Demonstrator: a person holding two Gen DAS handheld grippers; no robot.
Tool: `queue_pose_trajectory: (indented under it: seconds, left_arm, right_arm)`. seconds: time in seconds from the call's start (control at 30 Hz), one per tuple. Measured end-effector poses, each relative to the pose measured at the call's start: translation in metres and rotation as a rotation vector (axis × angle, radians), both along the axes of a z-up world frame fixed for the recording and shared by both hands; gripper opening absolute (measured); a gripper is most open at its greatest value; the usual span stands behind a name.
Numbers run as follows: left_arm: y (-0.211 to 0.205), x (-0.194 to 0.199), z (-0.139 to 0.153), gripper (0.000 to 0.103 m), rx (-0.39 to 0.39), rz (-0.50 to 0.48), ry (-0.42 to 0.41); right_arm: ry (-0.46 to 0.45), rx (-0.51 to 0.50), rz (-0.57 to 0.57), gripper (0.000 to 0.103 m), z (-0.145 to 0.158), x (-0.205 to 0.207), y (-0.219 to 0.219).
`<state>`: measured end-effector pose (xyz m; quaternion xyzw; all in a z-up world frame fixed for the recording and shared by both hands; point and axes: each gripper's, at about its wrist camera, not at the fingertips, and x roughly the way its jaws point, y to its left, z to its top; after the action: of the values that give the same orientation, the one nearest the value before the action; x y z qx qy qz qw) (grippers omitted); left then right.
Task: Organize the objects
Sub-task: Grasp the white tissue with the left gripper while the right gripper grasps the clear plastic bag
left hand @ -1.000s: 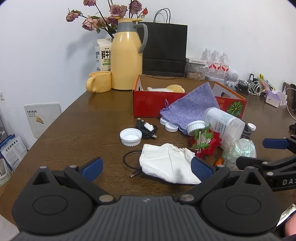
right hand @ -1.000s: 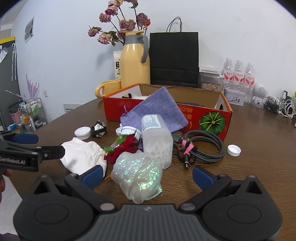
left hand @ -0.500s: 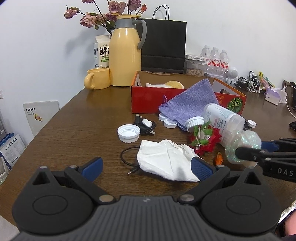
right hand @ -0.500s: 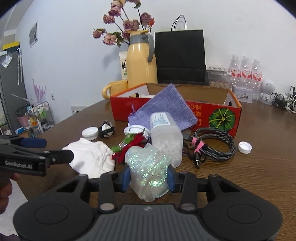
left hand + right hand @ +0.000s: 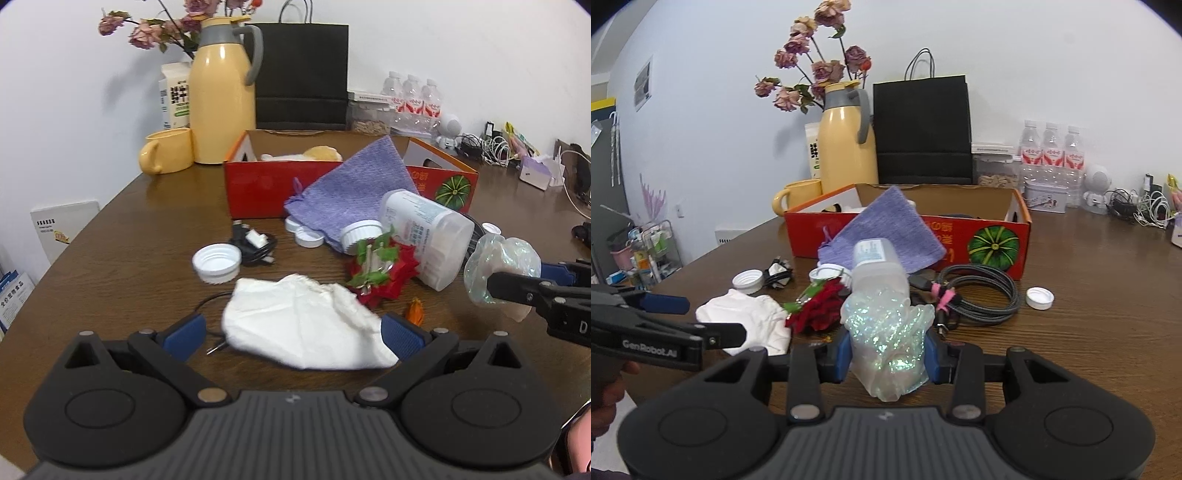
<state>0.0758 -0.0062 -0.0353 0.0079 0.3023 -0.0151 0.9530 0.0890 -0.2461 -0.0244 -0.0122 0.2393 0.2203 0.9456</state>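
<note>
My right gripper is shut on a glittery clear plastic bag, its blue pads pressing both sides. The left wrist view shows the same bag held a little above the table at the right edge. My left gripper is open, with a crumpled white cloth lying between its fingers, untouched. A red cardboard box stands open behind, with a purple pouch leaning on its front. A white bottle lies on its side beside a red flower.
A white lid, a small black charger cable and a coiled grey cable lie on the brown table. At the back stand a yellow thermos, a yellow mug, a black paper bag and water bottles.
The right gripper went from open around the glittery bag to shut on it, and the bag now hangs slightly raised. The left gripper edged closer to the white cloth.
</note>
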Motion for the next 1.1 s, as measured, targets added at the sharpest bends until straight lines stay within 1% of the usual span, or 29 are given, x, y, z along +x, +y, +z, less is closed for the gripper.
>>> queue_pose_trajectory:
  seconds: [0.1,0.23,0.43,0.6,0.7,0.77,0.83,1.0,1.03,1.07,1.1]
  left_arm:
    - [-0.009,0.01,-0.003,0.103,0.025,-0.002,0.017]
    - [-0.018,0.022,-0.011,0.103,0.069,0.022,0.049]
    - [-0.021,0.027,-0.014,0.103,0.067,0.029,0.046]
    - [-0.017,0.026,-0.017,0.103,0.028,0.027,0.04]
    - [-0.018,0.022,-0.017,0.097,0.029,0.022,0.027]
    - [-0.02,0.019,-0.017,0.089,0.046,0.019,0.01]
    - [-0.022,0.016,-0.016,0.083,0.058,0.02,-0.001]
    - [-0.023,0.012,-0.016,0.075,0.088,0.017,-0.019]
    - [-0.024,0.011,-0.017,0.07,0.095,0.018,-0.024]
    - [-0.024,0.009,-0.017,0.062,0.106,0.021,-0.032]
    - [-0.025,0.008,-0.017,0.059,0.123,0.026,-0.041]
  right_arm:
    - [0.0,0.007,-0.007,0.038,-0.001,0.001,-0.005]
    - [0.003,0.018,-0.014,0.038,-0.003,0.004,-0.011]
    - [0.014,0.033,-0.018,0.038,-0.009,0.006,-0.017]
    - [0.019,0.041,-0.014,0.038,-0.011,0.007,-0.019]
    - [0.021,0.044,-0.015,0.038,-0.012,0.008,-0.02]
    - [0.021,0.045,-0.016,0.038,-0.012,0.007,-0.02]
    - [0.02,0.045,-0.015,0.038,-0.011,0.007,-0.02]
    - [0.018,0.042,-0.01,0.038,-0.01,0.007,-0.019]
    - [0.017,0.042,-0.009,0.038,-0.01,0.006,-0.018]
    - [0.016,0.041,-0.008,0.038,-0.01,0.006,-0.018]
    - [0.015,0.041,-0.007,0.038,-0.01,0.006,-0.018]
